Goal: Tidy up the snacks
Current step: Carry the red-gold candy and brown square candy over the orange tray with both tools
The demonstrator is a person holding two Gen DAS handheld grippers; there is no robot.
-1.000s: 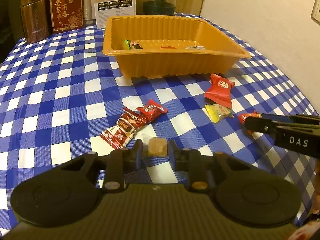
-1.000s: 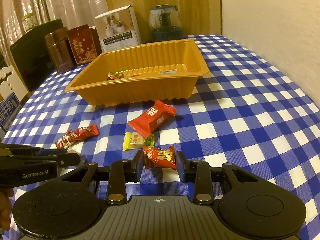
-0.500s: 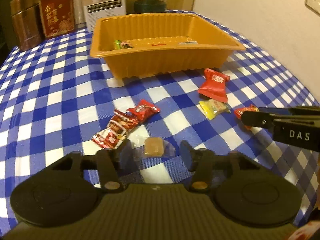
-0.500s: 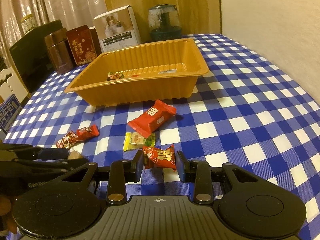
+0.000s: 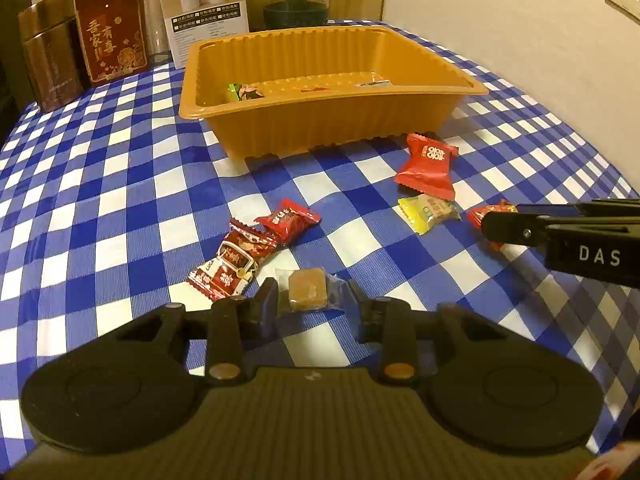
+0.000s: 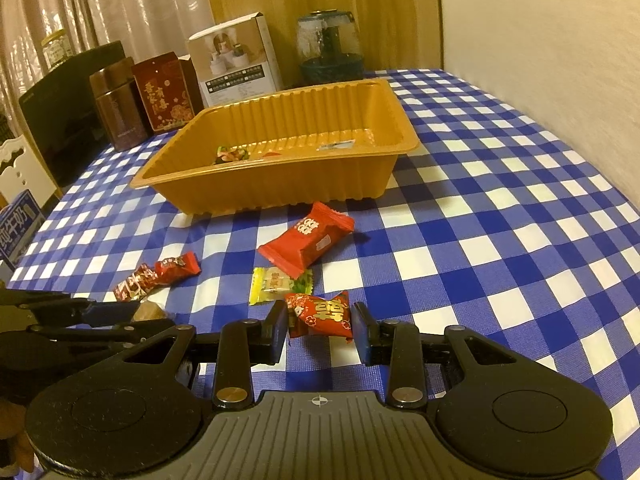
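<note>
Left claw (image 5: 313,306) closing around brown candy (image 5: 307,290) on tabletop (image 5: 120,184), pads not yet pressing. Right claw (image 6: 321,330) clamped on red candy (image 6: 320,314). Tray (image 5: 332,120) dead ahead of both, long axis crosswise; right claw nearer.
</note>
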